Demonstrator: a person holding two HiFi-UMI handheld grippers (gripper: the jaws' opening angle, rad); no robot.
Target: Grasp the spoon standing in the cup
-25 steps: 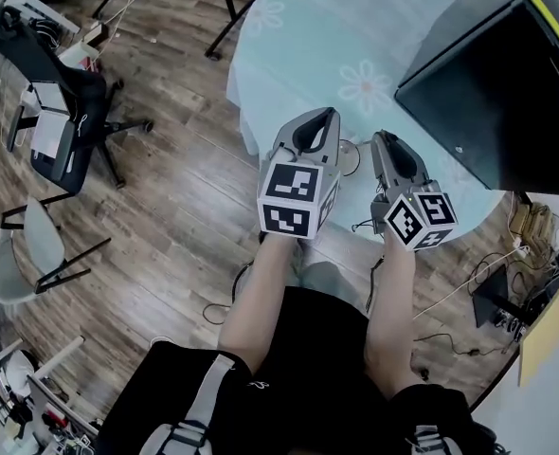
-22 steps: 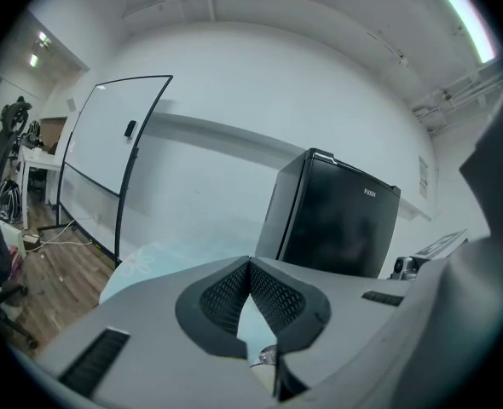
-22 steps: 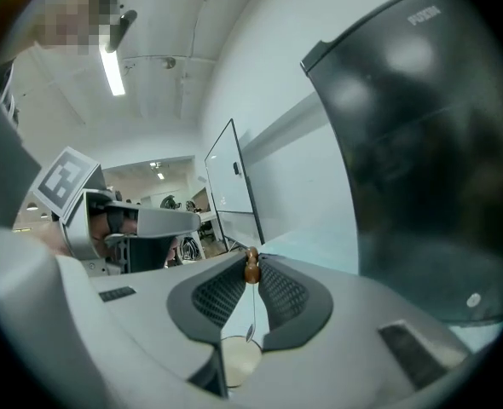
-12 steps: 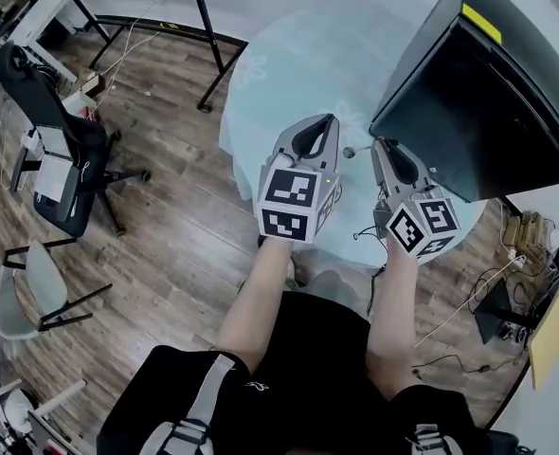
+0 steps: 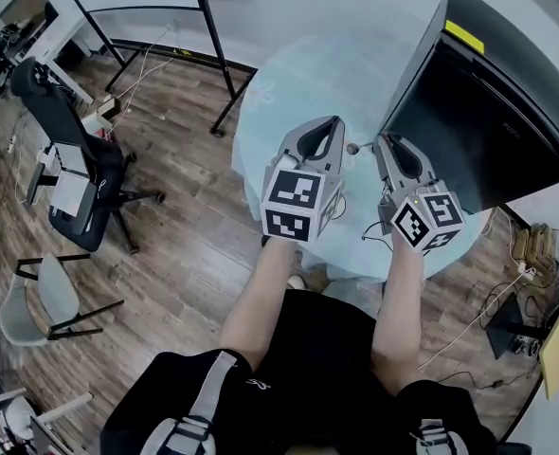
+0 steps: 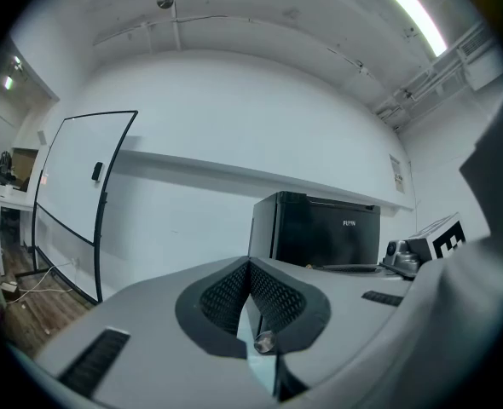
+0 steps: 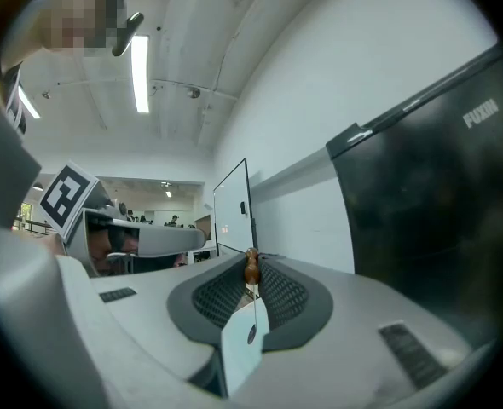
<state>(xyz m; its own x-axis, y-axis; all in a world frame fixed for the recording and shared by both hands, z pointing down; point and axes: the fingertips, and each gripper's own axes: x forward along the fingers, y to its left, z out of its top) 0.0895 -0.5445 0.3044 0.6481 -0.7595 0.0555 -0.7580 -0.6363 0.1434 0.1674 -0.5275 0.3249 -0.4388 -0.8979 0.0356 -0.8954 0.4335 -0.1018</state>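
Both grippers hover side by side over the round table (image 5: 289,74) with its pale blue cloth. My right gripper (image 5: 386,140) (image 7: 251,261) is shut on a thin spoon. The spoon's brown end (image 7: 251,267) shows at the fingertips, and a small grey end (image 5: 352,148) sticks out to the left between the two grippers. My left gripper (image 5: 334,121) (image 6: 250,264) has its jaws together with nothing between them. No cup shows in any view; the grippers hide the table under them.
A big black box (image 5: 488,112) (image 6: 315,228) stands on the table just right of the right gripper. Left of the table is wooden floor with an office chair (image 5: 76,173), a black stand leg (image 5: 213,36) and a whiteboard (image 6: 72,203). Cables lie on the floor (image 5: 507,301) at right.
The head view has swung, so the table and black box sit lower and closer to the grippers. Both grippers keep their places side by side, and the right one still holds the spoon.
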